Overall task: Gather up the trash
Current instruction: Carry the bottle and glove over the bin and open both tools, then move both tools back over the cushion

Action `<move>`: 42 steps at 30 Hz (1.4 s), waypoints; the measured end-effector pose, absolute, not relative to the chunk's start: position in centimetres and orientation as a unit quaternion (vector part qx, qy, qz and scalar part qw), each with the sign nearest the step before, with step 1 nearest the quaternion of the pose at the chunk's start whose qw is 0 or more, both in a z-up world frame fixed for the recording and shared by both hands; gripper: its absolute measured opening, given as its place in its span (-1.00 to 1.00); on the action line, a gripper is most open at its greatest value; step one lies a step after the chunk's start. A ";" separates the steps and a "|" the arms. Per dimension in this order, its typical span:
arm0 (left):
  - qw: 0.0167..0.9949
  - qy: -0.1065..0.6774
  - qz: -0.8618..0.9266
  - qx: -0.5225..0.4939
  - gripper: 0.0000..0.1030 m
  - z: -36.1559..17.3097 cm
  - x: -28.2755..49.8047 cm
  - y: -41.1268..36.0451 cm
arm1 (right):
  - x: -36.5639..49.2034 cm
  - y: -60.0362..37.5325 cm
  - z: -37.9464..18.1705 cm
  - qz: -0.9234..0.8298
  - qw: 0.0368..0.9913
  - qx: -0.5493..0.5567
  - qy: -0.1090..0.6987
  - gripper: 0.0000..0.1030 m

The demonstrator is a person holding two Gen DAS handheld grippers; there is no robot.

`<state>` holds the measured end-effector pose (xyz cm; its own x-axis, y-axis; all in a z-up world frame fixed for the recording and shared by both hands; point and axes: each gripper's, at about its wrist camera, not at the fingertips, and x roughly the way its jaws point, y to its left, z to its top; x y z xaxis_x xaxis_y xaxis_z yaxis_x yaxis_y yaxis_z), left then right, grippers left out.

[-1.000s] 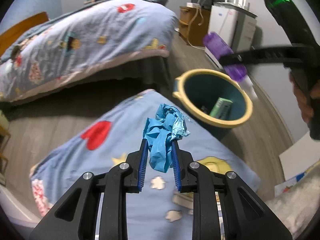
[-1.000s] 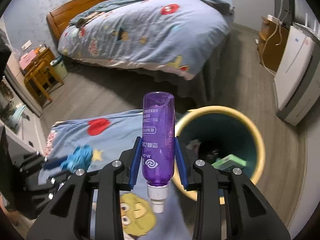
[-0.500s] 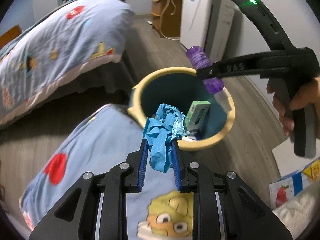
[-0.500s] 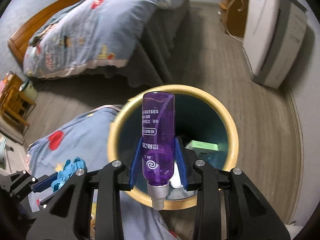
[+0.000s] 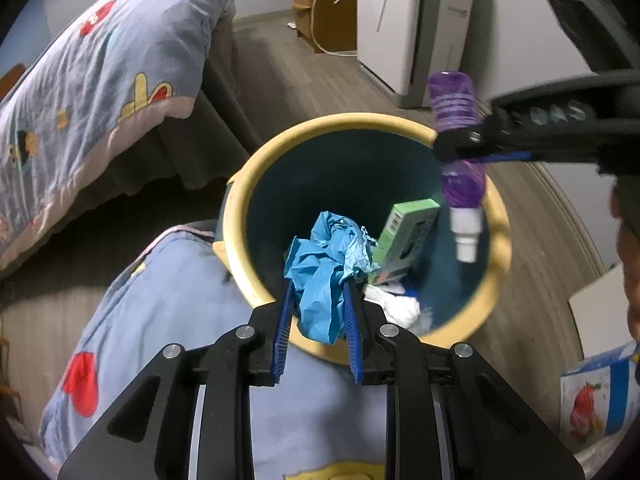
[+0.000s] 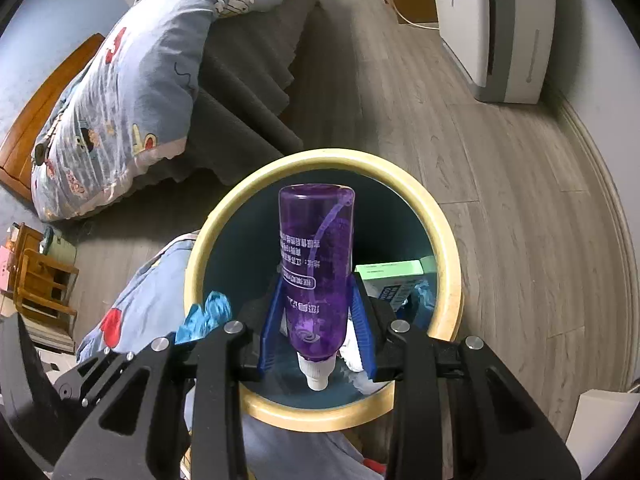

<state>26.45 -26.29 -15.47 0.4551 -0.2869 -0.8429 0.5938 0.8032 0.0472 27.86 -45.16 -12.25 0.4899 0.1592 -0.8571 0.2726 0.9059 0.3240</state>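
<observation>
- Grey wood-look floor [image 6: 500,168] runs between a bed [image 6: 132,92] with a blue cartoon quilt and a white appliance [image 6: 496,20] by the wall.
- A bin [image 5: 248,200] with a yellow rim and dark teal inside stands on the floor, its near edge against a second blue quilt [image 5: 176,320].
- The right gripper [image 6: 318,320] is clenched on a purple bottle [image 6: 316,264] at its lower half.
- The bottle's long axis runs along the fingers, white nozzle toward the camera, flat base away, over the bin's mouth.
- The left gripper [image 5: 318,308] grips a crumpled blue glove [image 5: 324,272] between its blue pads; its top bunches above the tips, over the bin's near rim.
- Inside the bin a green box [image 5: 404,236] leans on the wall, with white paper [image 5: 396,308] below it.
- The bin's bottom is mostly hidden behind the bottle and grippers.
- A hand [image 5: 628,264] on the right gripper's handle is cut off at the frame edge.
</observation>
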 end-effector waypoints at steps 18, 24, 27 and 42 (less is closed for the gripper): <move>0.861 0.417 -0.260 0.133 0.12 -14.1 25.2 -21.3 | 28.8 -42.2 -13.6 -0.012 0.834 0.170 0.525 -0.26; 0.867 0.425 -0.232 0.117 0.12 -13.4 25.7 -18.7 | 28.6 -41.4 -11.6 -0.014 0.850 0.162 0.501 0.24; 0.871 0.419 -0.227 0.119 0.12 -12.6 25.1 -17.7 | 28.3 -40.9 -10.7 -0.018 0.859 0.152 0.489 0.34; 0.893 0.394 -0.188 0.106 0.24 -6.5 17.3 -9.6 | 23.0 -34.3 -2.9 -0.002 0.910 0.120 0.397 0.79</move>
